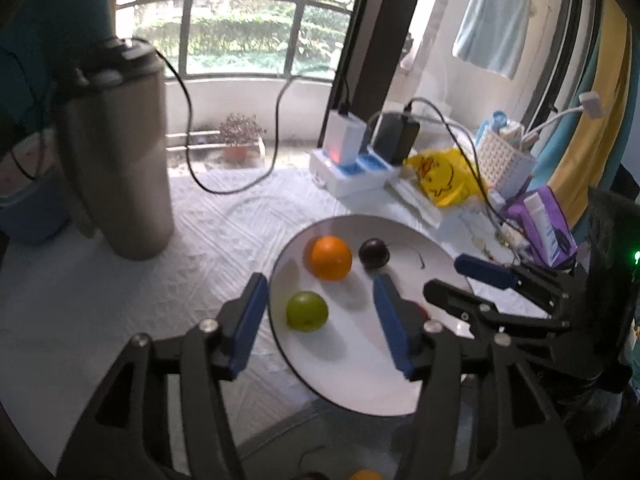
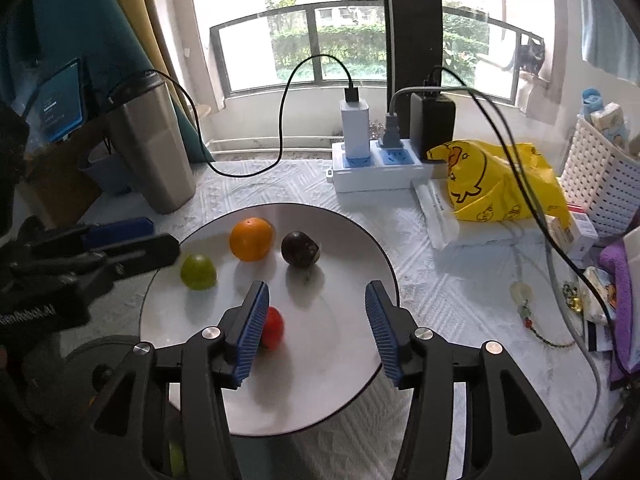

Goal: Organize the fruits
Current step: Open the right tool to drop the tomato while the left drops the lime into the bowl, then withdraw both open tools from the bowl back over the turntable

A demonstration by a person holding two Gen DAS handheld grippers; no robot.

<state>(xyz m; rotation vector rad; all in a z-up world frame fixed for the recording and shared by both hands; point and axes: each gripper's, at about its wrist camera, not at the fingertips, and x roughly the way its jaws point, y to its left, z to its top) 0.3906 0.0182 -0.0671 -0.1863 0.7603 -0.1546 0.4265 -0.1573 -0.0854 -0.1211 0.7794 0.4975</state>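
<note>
A white plate [image 1: 352, 368] [image 2: 340, 360] lies on the pale tablecloth. On it sit an orange [image 1: 331, 258] [image 2: 251, 239], a green fruit [image 1: 307, 311] [image 2: 199, 272], a dark purple fruit [image 1: 373, 254] [image 2: 299, 249] and a red fruit [image 2: 274, 328], barely visible in the left wrist view [image 1: 422, 312]. My left gripper [image 1: 320, 300] is open and empty above the plate, the green fruit between its fingers. My right gripper [image 2: 316, 300] is open and empty over the plate, the red fruit against its left finger [image 2: 250, 328]. Each gripper shows in the other view [image 1: 472, 280] [image 2: 120, 240].
A steel tumbler [image 1: 116, 152] [image 2: 154, 148] stands at the left. A power strip with chargers and cables [image 1: 352, 160] [image 2: 380, 160], a yellow duck bag [image 1: 444, 176] [image 2: 500, 184], a white basket [image 1: 504, 160] [image 2: 604, 176] and a purple box [image 1: 544, 224] crowd the back right. An orange fruit [image 1: 364, 475] peeks at the bottom edge.
</note>
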